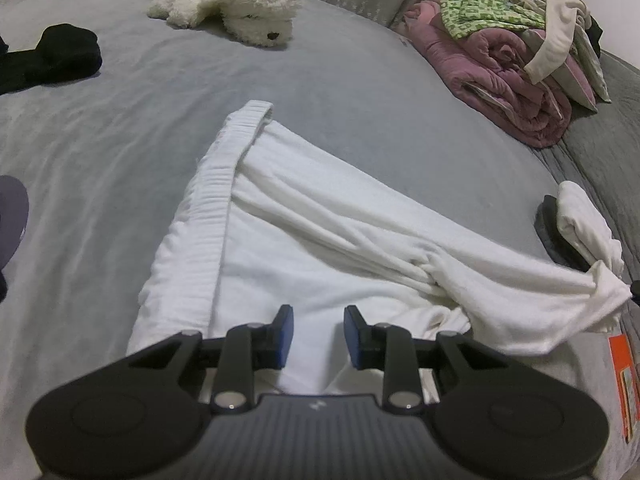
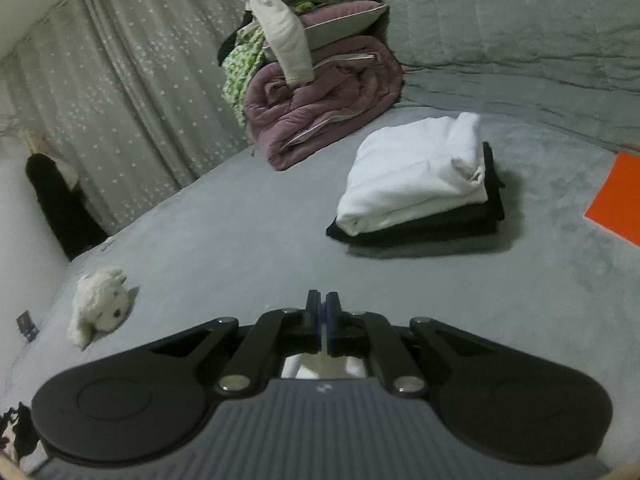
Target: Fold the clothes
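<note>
White trousers point(image 1: 304, 240) are spread across the near part of the grey bed point(image 1: 340, 92), the elastic waistband point(image 1: 216, 200) running away from the near edge toward the middle. One leg is drawn out to the right, where its end is lifted off the bed; what holds it there cannot be told from the left view. The left gripper point(image 1: 319, 336) is held over the trousers near the bed's near edge, its fingers parted and nothing between them. The right gripper point(image 2: 322, 320) is seen with its fingers pressed together; a bit of white fabric shows beneath them, but a grip cannot be confirmed. A folded stack point(image 2: 416, 184), white on black, lies toward the bed's right side. Open grey surface is left between the trousers, the plush dog point(image 1: 240, 4) and the pink quilt pile point(image 1: 504, 72) at the far edge.
</note>
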`<state>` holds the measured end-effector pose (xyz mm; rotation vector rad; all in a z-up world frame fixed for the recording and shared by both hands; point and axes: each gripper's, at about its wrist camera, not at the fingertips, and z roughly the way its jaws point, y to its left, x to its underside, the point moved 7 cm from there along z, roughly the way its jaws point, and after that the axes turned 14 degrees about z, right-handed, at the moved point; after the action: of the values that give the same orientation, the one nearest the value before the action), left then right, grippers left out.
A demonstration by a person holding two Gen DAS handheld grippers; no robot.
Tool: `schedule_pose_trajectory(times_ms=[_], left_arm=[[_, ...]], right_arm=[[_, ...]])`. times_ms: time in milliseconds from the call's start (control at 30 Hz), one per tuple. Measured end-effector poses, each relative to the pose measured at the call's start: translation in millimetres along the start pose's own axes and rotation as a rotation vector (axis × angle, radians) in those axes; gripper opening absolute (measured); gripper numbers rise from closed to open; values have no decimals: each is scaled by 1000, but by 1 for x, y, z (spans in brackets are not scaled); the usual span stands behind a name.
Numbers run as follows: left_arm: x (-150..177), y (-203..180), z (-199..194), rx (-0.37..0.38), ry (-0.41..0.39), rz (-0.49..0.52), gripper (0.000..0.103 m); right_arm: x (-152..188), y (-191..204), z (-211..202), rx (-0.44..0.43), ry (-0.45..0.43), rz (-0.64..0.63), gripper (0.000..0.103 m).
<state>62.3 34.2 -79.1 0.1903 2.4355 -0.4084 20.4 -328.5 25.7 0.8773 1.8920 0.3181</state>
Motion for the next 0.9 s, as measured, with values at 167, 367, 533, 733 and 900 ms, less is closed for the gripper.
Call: schedule_pose_trajectory(times_ms=[167, 367, 533, 733, 900], left_arm=[[-2, 2, 2, 19, 4, -21, 28], [-6, 7, -2, 40, -6, -25, 28], [-9, 17, -6, 20, -28, -7, 28], [-14, 33, -4, 9, -34, -38, 28], [-17, 42, -1, 3, -39, -60, 28]], right_arm=[[-19, 30, 24, 34, -32, -100, 1], [7, 55, 47, 16, 75, -188, 12], [48, 42, 62, 68, 169, -205, 51], [85, 17, 88, 180, 280, -202, 51], [97, 10, 105, 231, 269, -203, 53]])
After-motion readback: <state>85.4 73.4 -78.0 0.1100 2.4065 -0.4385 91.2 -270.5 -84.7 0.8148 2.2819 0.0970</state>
